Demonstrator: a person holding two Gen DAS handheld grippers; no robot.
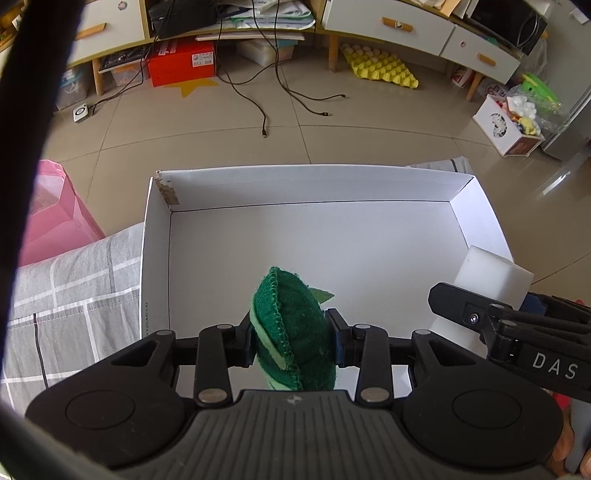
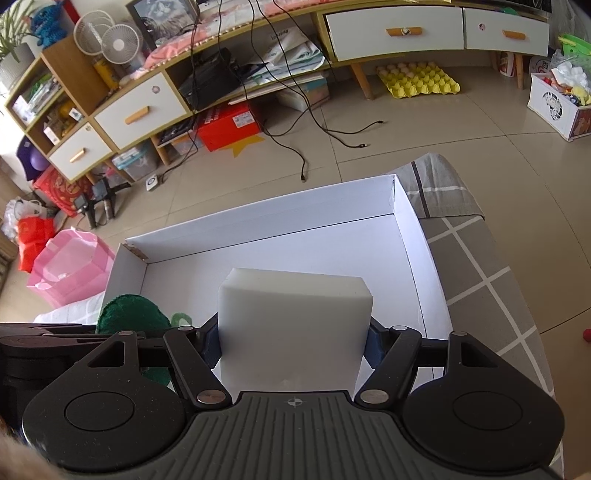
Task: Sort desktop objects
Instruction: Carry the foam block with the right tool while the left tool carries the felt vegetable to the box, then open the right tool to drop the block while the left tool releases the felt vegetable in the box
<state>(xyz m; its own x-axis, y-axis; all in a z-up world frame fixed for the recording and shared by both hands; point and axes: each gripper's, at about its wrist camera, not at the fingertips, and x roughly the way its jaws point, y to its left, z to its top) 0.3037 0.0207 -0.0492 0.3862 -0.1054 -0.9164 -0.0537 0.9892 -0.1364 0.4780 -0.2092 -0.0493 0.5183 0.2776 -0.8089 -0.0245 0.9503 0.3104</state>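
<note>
My left gripper (image 1: 293,338) is shut on a green felt cushion toy (image 1: 291,332) and holds it above the near part of a white cardboard box (image 1: 314,184). My right gripper (image 2: 293,338) is shut on a white foam block (image 2: 295,314) and holds it over the same box (image 2: 258,218). In the left wrist view the foam block (image 1: 491,273) and the right gripper (image 1: 517,332) show at the right. In the right wrist view the green toy (image 2: 129,314) shows at the left, beside the left gripper's black body.
The box stands on a grey checked cloth (image 1: 74,291) (image 2: 480,266). A pink bag (image 1: 51,218) (image 2: 70,269) sits on the floor to the left. Beyond are loose cables (image 1: 266,110), a yellow egg tray (image 1: 380,66) and low cabinets (image 2: 395,31).
</note>
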